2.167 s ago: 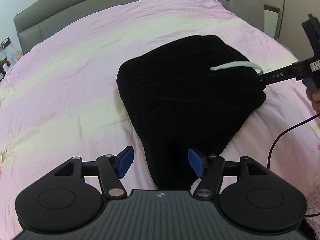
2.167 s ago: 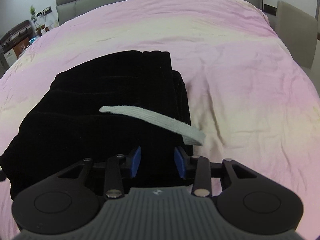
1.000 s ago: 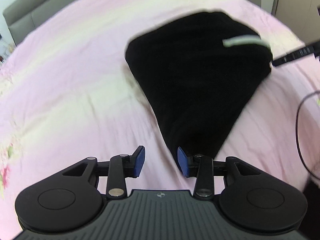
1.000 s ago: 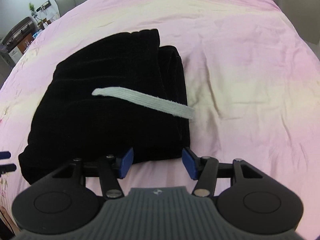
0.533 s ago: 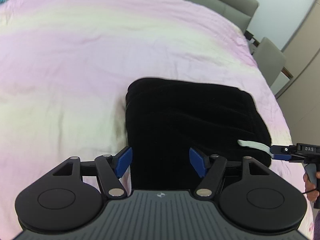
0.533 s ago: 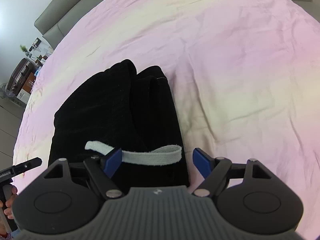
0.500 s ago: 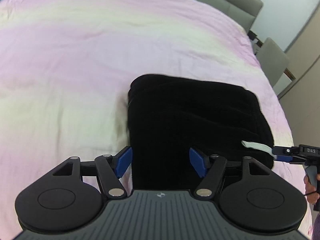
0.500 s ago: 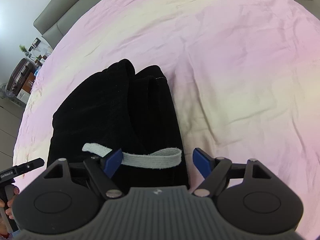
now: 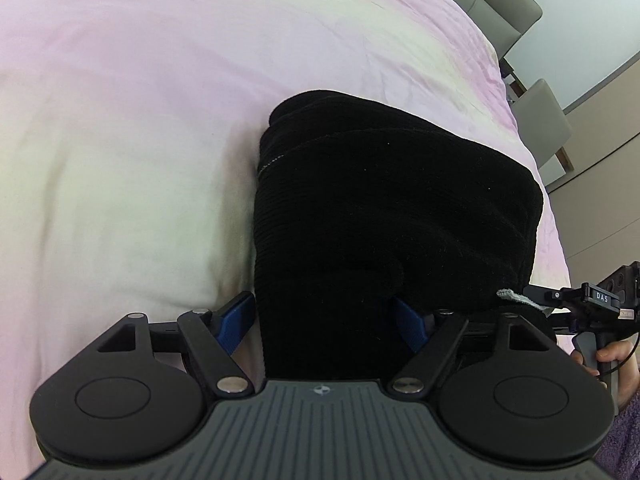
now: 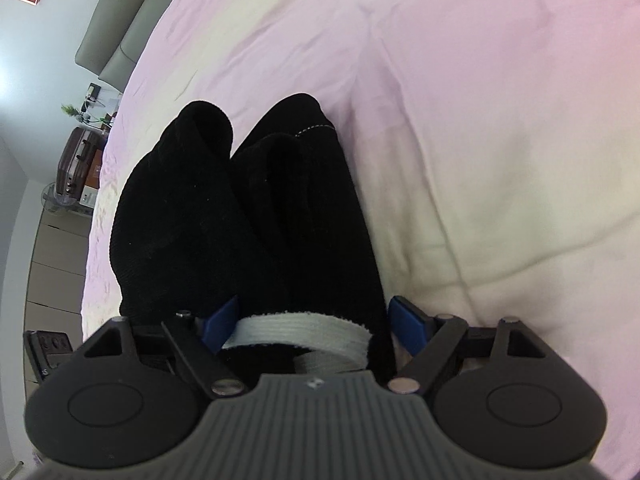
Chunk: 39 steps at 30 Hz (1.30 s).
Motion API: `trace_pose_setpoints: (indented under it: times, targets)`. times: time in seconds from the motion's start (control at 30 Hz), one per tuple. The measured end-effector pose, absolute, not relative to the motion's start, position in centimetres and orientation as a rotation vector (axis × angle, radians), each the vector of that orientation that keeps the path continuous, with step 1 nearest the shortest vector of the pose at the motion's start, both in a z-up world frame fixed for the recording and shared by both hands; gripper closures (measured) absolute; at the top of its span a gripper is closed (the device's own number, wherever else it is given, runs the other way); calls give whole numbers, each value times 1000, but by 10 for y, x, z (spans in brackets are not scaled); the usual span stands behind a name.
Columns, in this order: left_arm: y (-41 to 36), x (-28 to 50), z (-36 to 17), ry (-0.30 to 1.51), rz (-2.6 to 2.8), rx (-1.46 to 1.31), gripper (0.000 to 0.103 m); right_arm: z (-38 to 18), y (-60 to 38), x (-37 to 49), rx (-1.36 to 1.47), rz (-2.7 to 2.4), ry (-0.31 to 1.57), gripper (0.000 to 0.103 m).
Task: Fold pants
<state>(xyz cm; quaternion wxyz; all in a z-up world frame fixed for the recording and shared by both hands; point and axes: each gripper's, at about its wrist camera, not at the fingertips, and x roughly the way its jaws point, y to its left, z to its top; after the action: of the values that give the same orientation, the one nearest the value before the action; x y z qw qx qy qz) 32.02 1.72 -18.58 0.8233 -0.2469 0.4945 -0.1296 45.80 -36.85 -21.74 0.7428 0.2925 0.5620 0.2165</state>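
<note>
"DAS" on the right claw (image 9: 576, 300), white on black

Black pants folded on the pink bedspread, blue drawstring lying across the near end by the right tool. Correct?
Not quite: the drawstring is white, not blue, as the right wrist view shows. The rest holds: black pants folded on the pink bedspread, drawstring at the near end by the right tool.

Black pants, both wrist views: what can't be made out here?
- Near edge of the black pants: left wrist view, hidden behind the left gripper, whose jaws are opening.
- White drawstring ends: right wrist view, covered by the right gripper body.
- Fold layers: both views, black fabric shows no detail.
- Person's hand: left wrist view, cut off by the edge.
</note>
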Motion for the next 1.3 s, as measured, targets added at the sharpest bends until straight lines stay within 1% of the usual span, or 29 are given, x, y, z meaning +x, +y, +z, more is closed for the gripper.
trace_pose_setpoints:
  times: [0.1, 0.13, 0.23, 0.37, 0.47, 0.53, 0.7, 0.87, 1.1, 1.3]
  targets:
    - [17, 323, -190, 1053, -290, -540, 16, -225, -368, 463, 688, 495, 1229, 31]
    - [17, 324, -190, 1052, -296, -548, 21, -227, -367, 464, 694, 498, 1224, 33]
    - [19, 320, -189, 1047, -301, -559, 28, -224, -365, 462, 695, 512, 1206, 40]
    - [21, 317, -180, 1049, -282, -566, 39, -201, -358, 447, 605, 519, 1165, 46]
    - [19, 310, -168, 1040, -257, -538, 45, -177, -346, 440, 527, 494, 1137, 50]
    - [19, 304, -159, 1032, -243, -522, 47, -159, -337, 435, 481, 482, 1111, 53]
    - [20, 277, -130, 1019, -229, -433, 48, -113, -309, 415, 393, 485, 1076, 56]
    - [45, 239, -100, 994, -219, -395, 48, -77, -275, 384, 352, 509, 1066, 57]
    - [97, 183, -40, 928, -176, -315, 48, -33, -220, 338, 379, 568, 1025, 57]
    - [164, 140, 26, 893, -121, -188, 49, 6, -137, 304, 421, 656, 990, 57]
